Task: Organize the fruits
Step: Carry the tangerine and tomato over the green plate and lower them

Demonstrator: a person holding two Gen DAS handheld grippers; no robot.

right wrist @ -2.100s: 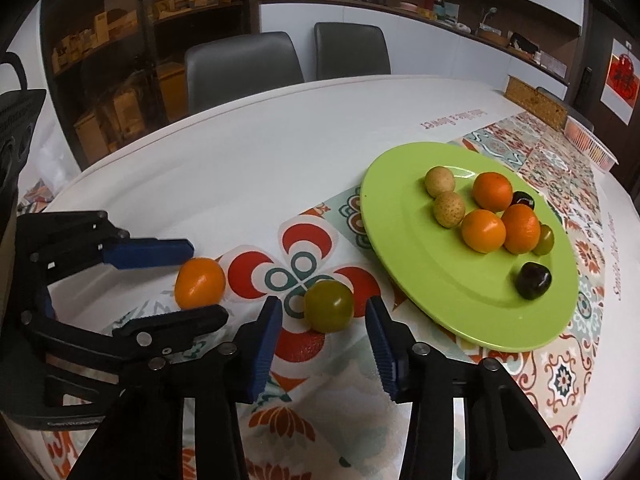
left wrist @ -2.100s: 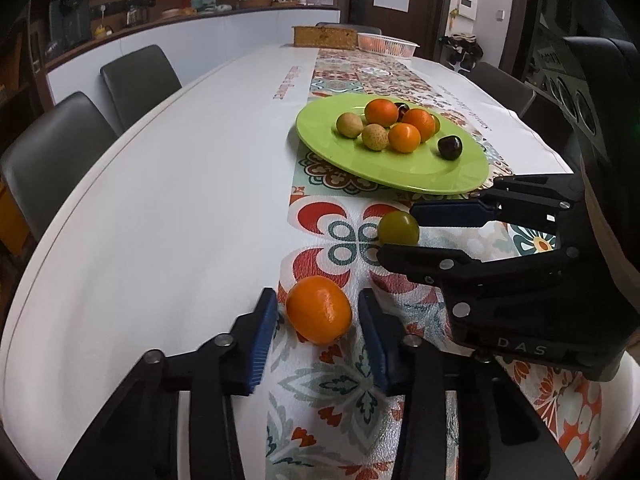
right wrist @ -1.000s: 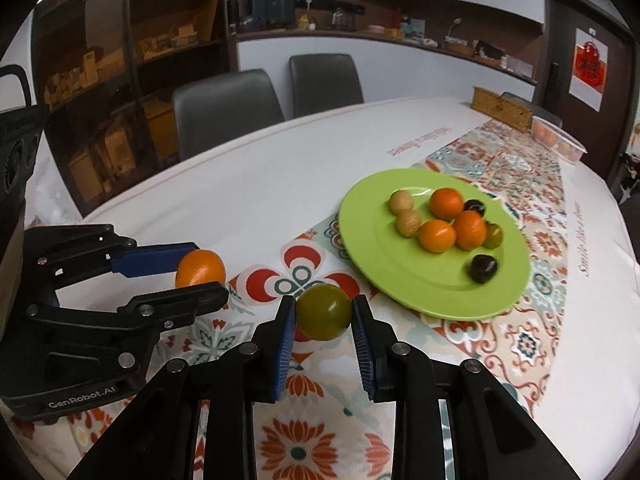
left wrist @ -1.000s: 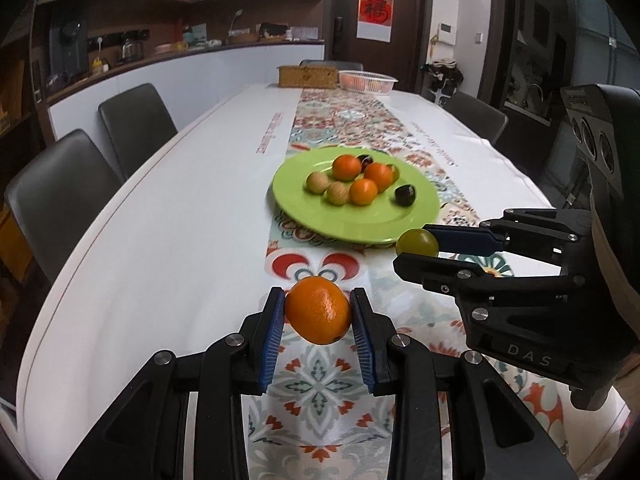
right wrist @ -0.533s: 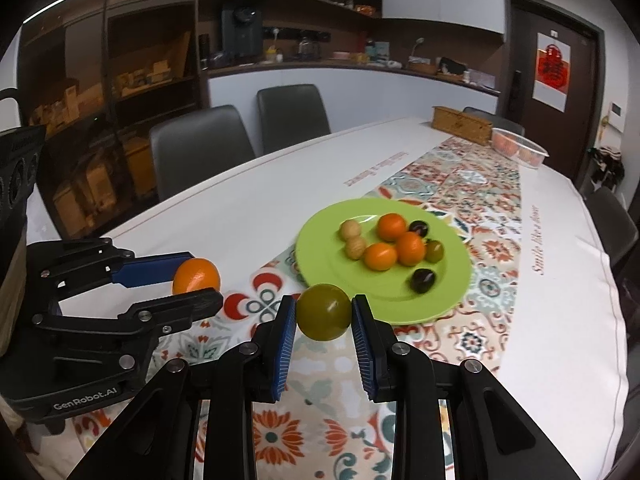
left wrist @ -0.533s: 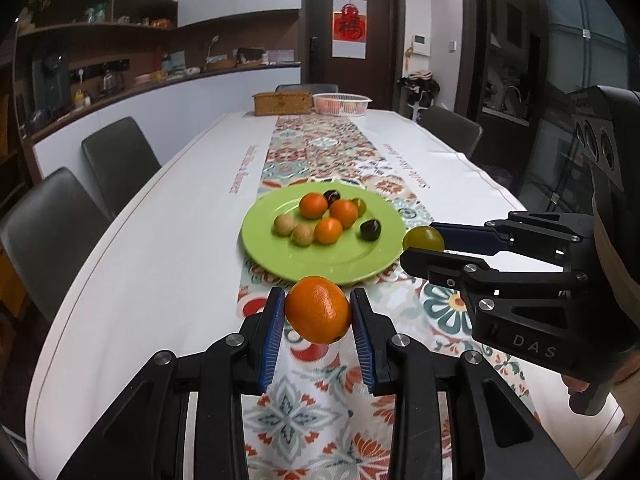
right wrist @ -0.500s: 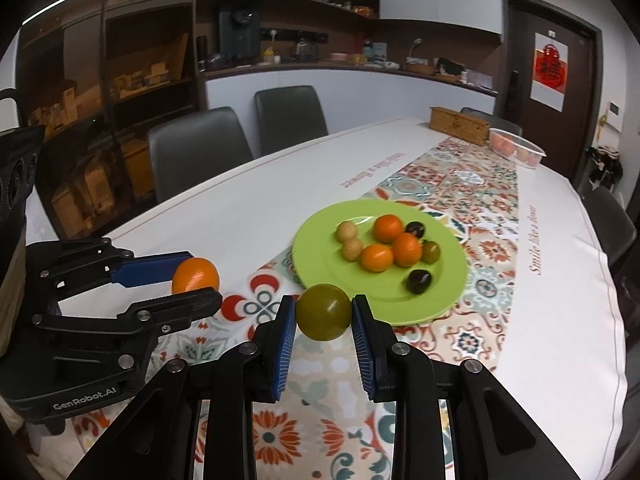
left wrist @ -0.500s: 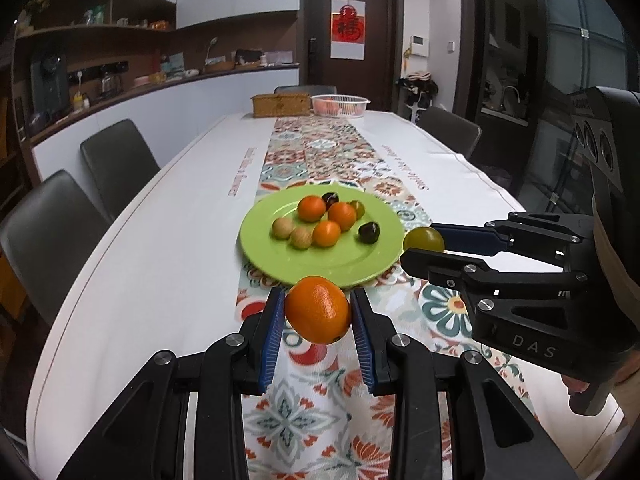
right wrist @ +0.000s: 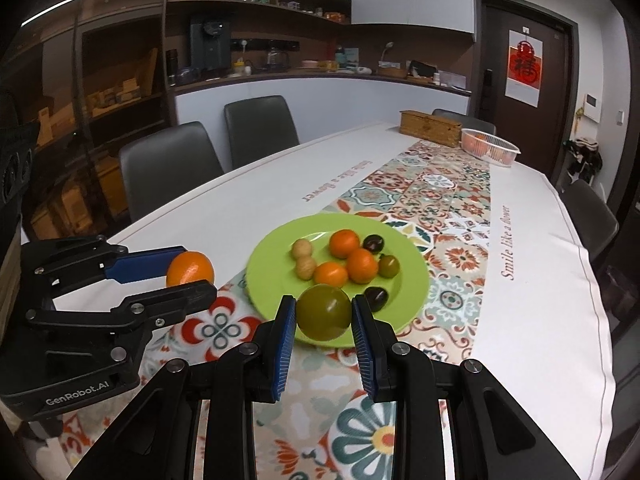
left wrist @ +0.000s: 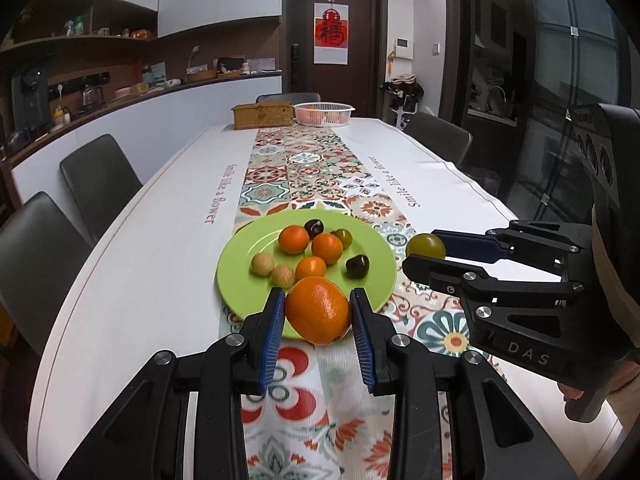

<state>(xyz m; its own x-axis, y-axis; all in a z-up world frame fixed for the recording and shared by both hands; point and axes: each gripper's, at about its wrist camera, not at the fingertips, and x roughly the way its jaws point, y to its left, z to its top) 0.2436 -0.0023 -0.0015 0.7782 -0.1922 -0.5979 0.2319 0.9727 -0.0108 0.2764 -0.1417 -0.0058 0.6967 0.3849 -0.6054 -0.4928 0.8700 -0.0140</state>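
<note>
1. We see the left gripper (left wrist: 318, 312) closed to a narrow gap on an orange (left wrist: 318, 310); both blue pads (left wrist: 271, 328) press its sides, and the fruit is carried clear of the table, in front of the near rim of the green plate (left wrist: 240, 256).
2. We see the right gripper (right wrist: 323, 314) likewise narrowed onto a green fruit (right wrist: 323, 312), its pads touching the fruit on the left and right, with the fruit held above the near edge of the plate.
3. In the left wrist view the right gripper enters from the right, its green fruit just beside the plate's right rim; in the right wrist view the left gripper enters from the left, its orange to the left of the plate.
4. The green plate lies on a patterned table runner (left wrist: 308, 168) along the middle of a white table (left wrist: 160, 240). We count on it three small oranges (left wrist: 294, 240), two pale beige fruits (left wrist: 263, 264), two dark fruits (left wrist: 356, 266) and one small green fruit (left wrist: 344, 237), grouped near its centre.
5. At the far end of the table stand a woven box (left wrist: 262, 117) and, just to its right, a white basket (left wrist: 324, 114) with orange contents we cannot identify.
6. Grey chairs (left wrist: 100, 176) line both long sides of the table.
</note>
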